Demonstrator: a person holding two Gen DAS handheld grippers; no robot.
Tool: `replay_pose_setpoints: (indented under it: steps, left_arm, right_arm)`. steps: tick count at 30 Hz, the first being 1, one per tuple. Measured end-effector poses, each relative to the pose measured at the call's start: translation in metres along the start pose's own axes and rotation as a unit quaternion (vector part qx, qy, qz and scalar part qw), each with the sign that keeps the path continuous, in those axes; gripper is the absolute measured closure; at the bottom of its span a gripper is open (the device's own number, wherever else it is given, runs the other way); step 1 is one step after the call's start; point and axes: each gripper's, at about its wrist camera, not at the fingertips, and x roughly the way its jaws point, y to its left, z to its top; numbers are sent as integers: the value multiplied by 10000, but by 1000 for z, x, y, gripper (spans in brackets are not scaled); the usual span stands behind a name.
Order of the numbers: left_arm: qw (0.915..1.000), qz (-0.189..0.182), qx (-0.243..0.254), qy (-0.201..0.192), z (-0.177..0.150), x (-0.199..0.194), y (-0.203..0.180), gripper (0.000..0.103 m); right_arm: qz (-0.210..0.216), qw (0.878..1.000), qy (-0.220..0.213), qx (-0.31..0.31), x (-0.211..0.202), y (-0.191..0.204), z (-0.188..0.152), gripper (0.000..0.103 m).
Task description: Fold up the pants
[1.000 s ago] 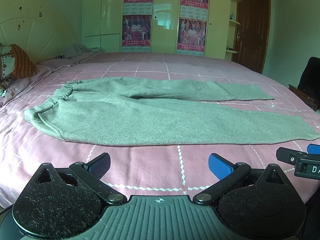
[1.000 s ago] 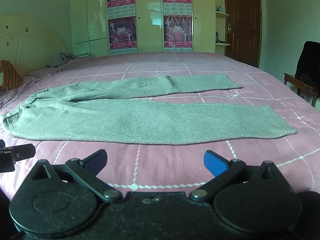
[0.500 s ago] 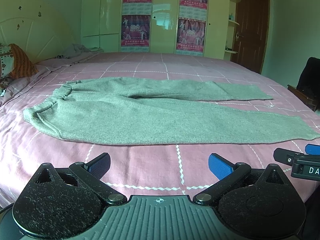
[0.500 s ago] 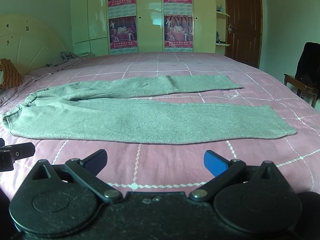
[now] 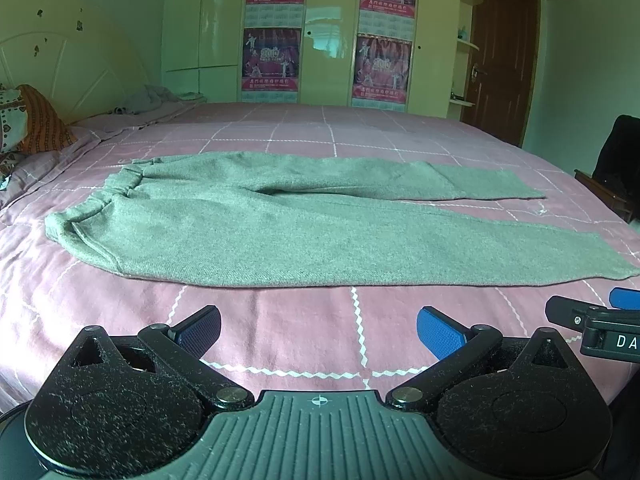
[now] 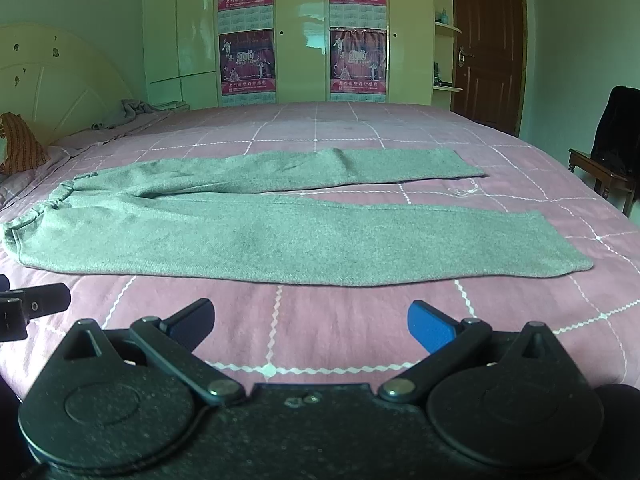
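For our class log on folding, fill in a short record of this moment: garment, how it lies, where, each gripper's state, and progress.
garment: grey pants
lie: flat, unfolded, legs apart in a narrow V, waistband to the left, cuffs to the right
surface: pink checked bed cover
left gripper: open, empty, short of the pants' near edge
right gripper: open, empty, also short of the near edge
contact: neither gripper touches the pants
progress: no fold made yet
background: wardrobe with posters, brown door, chair at right

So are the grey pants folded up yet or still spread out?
Spread out. The grey pants lie flat on the pink bed, both legs stretched full length, side by side, with no fold showing.
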Motion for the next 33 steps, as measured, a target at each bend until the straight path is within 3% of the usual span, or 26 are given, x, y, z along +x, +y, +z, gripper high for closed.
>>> replay_pose_setpoints:
  steps: [33]
  left_arm:
    - [10000, -23, -15, 31, -3, 1, 2, 0]
  right_arm:
    - [-3, 10000, 4, -20, 0, 0, 0, 0]
